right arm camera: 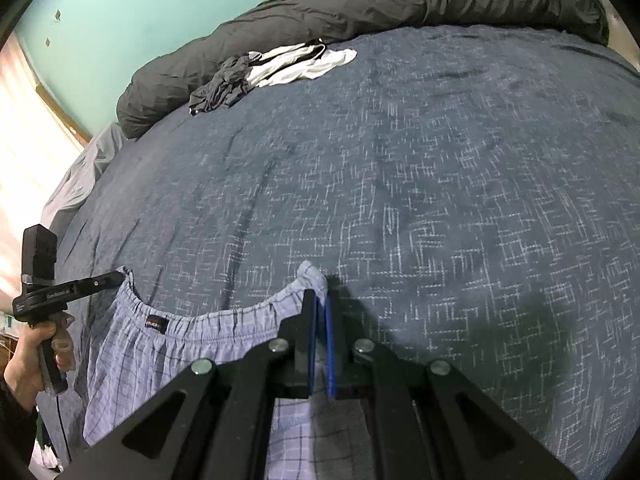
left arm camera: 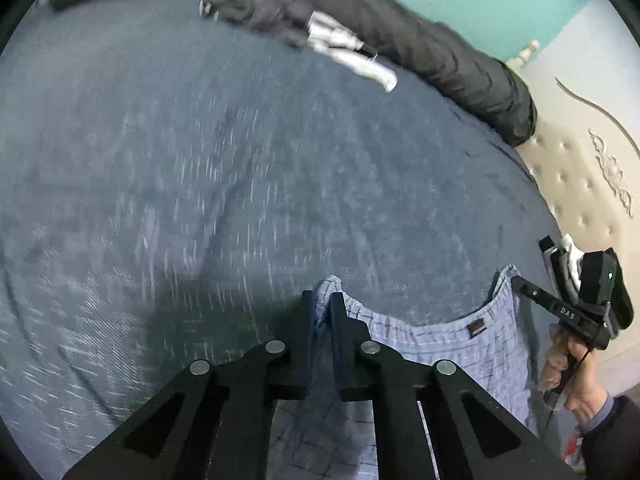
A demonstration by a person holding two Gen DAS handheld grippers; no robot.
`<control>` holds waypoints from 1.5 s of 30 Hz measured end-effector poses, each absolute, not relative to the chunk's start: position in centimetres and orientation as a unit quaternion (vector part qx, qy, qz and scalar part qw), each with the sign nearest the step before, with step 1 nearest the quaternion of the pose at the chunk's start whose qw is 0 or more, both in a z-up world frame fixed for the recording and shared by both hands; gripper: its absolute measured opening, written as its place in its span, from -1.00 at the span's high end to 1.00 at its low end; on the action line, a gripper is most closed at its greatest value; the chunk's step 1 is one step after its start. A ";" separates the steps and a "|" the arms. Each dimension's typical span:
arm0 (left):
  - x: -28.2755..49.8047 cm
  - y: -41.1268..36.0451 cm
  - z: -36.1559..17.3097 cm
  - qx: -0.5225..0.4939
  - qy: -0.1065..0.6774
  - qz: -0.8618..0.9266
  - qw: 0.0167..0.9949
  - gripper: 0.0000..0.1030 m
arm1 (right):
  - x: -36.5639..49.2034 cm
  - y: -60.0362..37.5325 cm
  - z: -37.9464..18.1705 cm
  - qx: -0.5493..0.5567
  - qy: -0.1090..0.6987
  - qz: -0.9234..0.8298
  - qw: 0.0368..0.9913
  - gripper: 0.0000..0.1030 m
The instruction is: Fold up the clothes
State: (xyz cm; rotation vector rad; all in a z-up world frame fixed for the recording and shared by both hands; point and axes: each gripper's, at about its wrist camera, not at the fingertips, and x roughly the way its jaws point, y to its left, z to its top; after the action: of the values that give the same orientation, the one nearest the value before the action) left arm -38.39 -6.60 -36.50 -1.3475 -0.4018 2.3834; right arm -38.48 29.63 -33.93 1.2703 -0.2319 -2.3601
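Observation:
Light blue checked boxer shorts (left arm camera: 448,340) hang by their elastic waistband between my two grippers above the bed. My left gripper (left arm camera: 322,300) is shut on one end of the waistband. My right gripper (right arm camera: 318,300) is shut on the other end; the shorts show in its view too (right arm camera: 188,344). A small dark label sits on the waistband (left arm camera: 476,327). The right gripper shows at the right of the left wrist view (left arm camera: 516,280), the left gripper at the left of the right wrist view (right arm camera: 118,278). The lower part of the shorts is hidden below the grippers.
A dark blue patterned bedspread (right arm camera: 440,184) covers the bed. A rolled dark duvet (right arm camera: 360,8) lies along the far edge. A grey garment (right arm camera: 224,84) and a white and black one (right arm camera: 304,62) lie beside it. A padded headboard (left arm camera: 580,184) stands to the right.

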 end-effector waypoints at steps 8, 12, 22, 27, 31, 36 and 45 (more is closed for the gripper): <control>-40.2 -6.3 -35.8 -0.485 -0.130 0.850 0.161 0.86 | -40.2 28.7 -33.1 0.448 -0.075 -0.865 0.215 0.93; -40.9 -6.4 -37.1 -0.501 -0.131 0.841 0.156 0.85 | -41.5 27.6 -33.8 0.466 -0.050 -0.859 0.208 0.93; -37.8 -10.7 -35.4 -0.479 -0.175 0.849 0.135 0.45 | -40.5 33.4 -32.2 0.458 -0.111 -0.866 0.165 0.34; -33.4 -12.0 -35.8 -0.478 -0.189 0.848 0.131 0.35 | -35.9 37.6 -31.4 0.462 -0.156 -0.855 0.175 0.29; -29.8 -13.1 -36.1 -0.478 -0.200 0.846 0.127 0.34 | -32.2 39.8 -32.2 0.482 -0.181 -0.840 0.170 0.27; -25.4 -14.5 -36.5 -0.477 -0.213 0.844 0.123 0.33 | -27.9 41.4 -33.8 0.493 -0.210 -0.826 0.172 0.26; -20.4 -15.3 -39.6 -0.473 -0.270 0.832 0.103 0.33 | -24.4 41.3 -35.8 0.496 -0.261 -0.811 0.168 0.26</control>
State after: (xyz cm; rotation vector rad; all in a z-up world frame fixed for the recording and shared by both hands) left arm -20.44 -15.30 -39.59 -1.3970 -0.7954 2.4561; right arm -24.37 41.31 -35.82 1.4109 -0.7413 -2.3064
